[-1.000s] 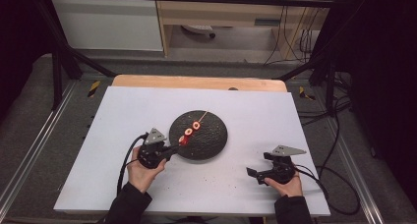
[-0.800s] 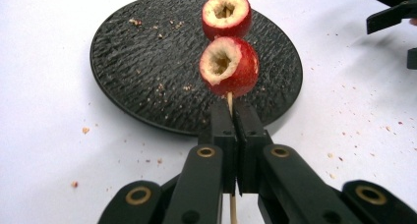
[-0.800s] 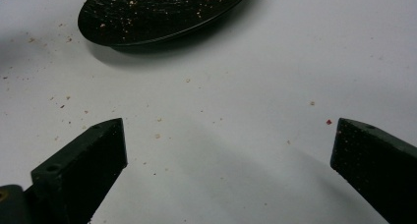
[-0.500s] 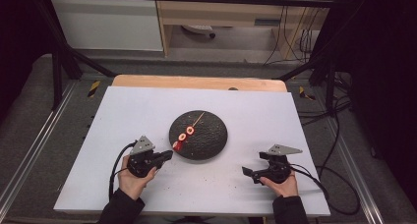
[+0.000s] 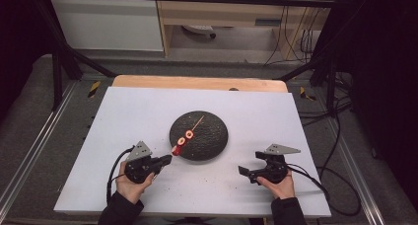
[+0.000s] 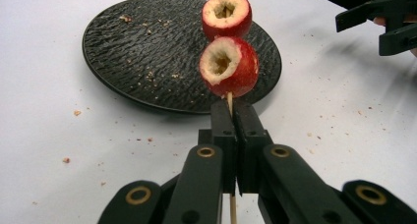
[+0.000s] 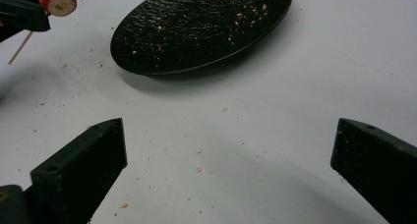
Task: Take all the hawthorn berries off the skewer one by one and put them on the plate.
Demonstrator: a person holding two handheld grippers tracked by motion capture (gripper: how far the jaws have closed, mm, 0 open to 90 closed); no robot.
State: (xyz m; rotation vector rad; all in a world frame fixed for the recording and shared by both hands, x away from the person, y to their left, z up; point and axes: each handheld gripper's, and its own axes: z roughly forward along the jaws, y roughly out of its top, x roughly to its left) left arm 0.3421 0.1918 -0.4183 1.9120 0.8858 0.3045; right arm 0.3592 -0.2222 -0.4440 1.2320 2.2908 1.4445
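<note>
My left gripper (image 5: 166, 160) (image 6: 231, 117) is shut on a thin wooden skewer (image 6: 230, 102) that carries red cored fruit pieces (image 6: 228, 66) (image 5: 181, 142). The skewer slants up and to the right over the near left edge of a round black plate (image 5: 212, 141) (image 6: 147, 52) in the middle of the white table. My right gripper (image 5: 242, 170) rests low on the table to the plate's right, open, with bare table between its jaws. From the right gripper view the plate (image 7: 196, 27) lies ahead, and one fruit piece (image 7: 58, 1) sits at the top left.
Crumbs lie scattered on the plate and on the white tabletop (image 5: 148, 111). A wooden board edge (image 5: 197, 83) runs along the table's far side. Cables (image 5: 320, 180) trail off the table at the right. Metal frame rails (image 5: 29, 156) flank both sides.
My left hand has drawn back towards the near left with the skewer, so the fruit pieces now hang at the plate's near left edge. The right gripper has stayed put.
</note>
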